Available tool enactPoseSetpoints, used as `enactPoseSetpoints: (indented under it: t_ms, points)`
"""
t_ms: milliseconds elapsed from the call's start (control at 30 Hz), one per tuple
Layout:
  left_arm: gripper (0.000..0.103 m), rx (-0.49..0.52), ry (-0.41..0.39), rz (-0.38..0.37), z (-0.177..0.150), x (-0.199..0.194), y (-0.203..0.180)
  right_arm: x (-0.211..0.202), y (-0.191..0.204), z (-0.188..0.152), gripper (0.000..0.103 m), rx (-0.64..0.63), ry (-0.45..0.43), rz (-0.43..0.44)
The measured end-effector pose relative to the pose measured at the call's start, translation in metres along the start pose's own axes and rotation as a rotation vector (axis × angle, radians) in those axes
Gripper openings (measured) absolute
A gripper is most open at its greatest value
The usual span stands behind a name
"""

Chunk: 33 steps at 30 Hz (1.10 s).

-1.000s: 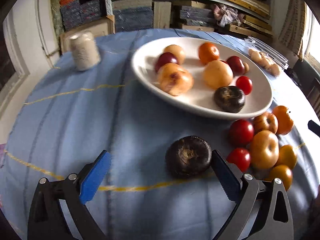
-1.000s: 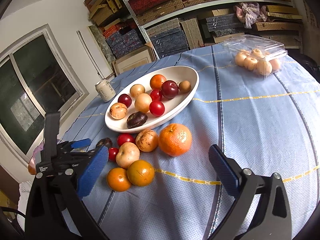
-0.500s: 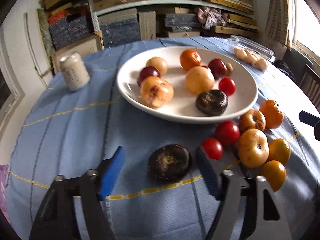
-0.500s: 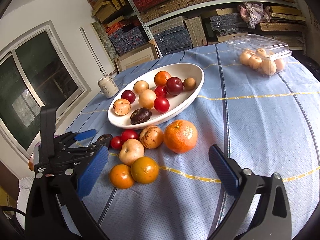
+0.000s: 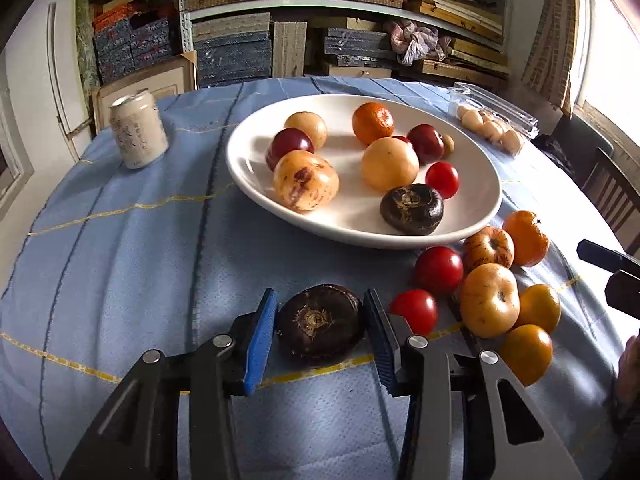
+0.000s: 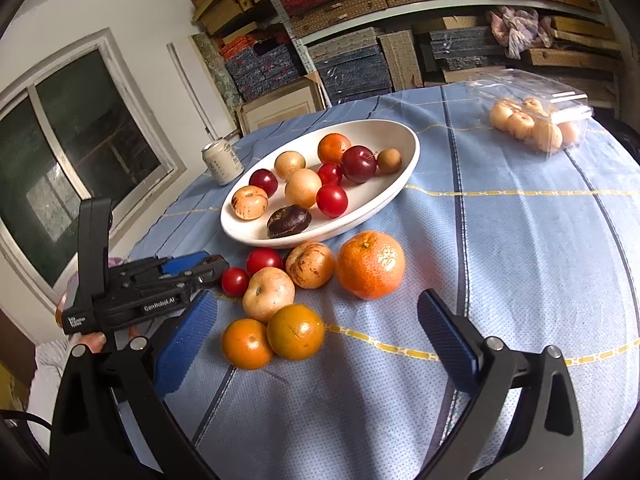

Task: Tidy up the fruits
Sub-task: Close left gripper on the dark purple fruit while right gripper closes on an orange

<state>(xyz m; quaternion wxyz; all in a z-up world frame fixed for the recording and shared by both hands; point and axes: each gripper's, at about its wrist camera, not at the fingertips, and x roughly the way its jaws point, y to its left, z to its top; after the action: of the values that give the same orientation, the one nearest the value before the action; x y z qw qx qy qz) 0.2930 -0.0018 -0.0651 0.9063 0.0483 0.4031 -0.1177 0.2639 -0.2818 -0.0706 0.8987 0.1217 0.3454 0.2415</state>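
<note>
Moved: our left gripper (image 5: 320,322) has narrowed, pads now clasping the dark fruit (image 5: 320,322).
Hidden: that fruit mostly hidden in right view.
Nearby: red tomato (image 5: 414,310) beside it.
Right gripper (image 6: 316,346): spread wide, empty.

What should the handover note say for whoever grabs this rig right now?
Left gripper: shut on the dark fruit, which sits on the tablecloth, not lifted.
Right gripper: open, empty, above the cloth near the loose pile.
Done: white bowl holds about ten fruits.
Left: the gripped fruit plus eight loose ones beside the bowl, among them a big orange and two tomatoes.
Nearby: can, clear fruit box.
</note>
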Motion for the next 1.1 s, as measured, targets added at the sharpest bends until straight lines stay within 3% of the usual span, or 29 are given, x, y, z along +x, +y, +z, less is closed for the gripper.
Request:
enactPoseSetpoints:
  t_ms: [167, 233, 300, 333, 400, 767, 933, 1033, 1100]
  points:
    - [0.044, -0.061, 0.019, 0.001, -0.002, -0.001, 0.016, 0.005, 0.018, -0.006, 0.098, -0.129, 0.054, -0.008]
    - [0.044, -0.07, 0.019, 0.003, -0.003, -0.002, 0.018, 0.009, 0.029, -0.012, 0.094, -0.207, 0.076, -0.033]
    - [0.045, -0.051, 0.016, 0.021, -0.004, -0.002, 0.015, 0.012, 0.037, -0.017, 0.068, -0.265, 0.103, -0.046]
    - [0.045, -0.042, 0.016, 0.029, -0.004, -0.002, 0.013, 0.015, 0.037, -0.018, 0.063, -0.275, 0.12, -0.046]
    - [0.045, -0.031, 0.022, 0.04, -0.005, -0.001, 0.011, 0.021, 0.035, -0.02, 0.059, -0.269, 0.146, -0.038]
    - [0.045, -0.059, 0.042, 0.021, -0.005, 0.002, 0.016, 0.025, 0.021, -0.012, 0.058, -0.161, 0.148, 0.027]
    - [0.045, -0.06, 0.042, 0.022, -0.005, 0.002, 0.016, 0.03, 0.011, -0.01, 0.051, -0.077, 0.156, 0.081]
    - [0.045, -0.061, 0.043, 0.024, -0.005, 0.002, 0.016, 0.03, 0.008, -0.01, 0.039, -0.051, 0.157, 0.094]
    - [0.045, -0.056, 0.044, 0.032, -0.005, 0.003, 0.015, 0.033, 0.005, -0.01, 0.037, -0.033, 0.173, 0.095]
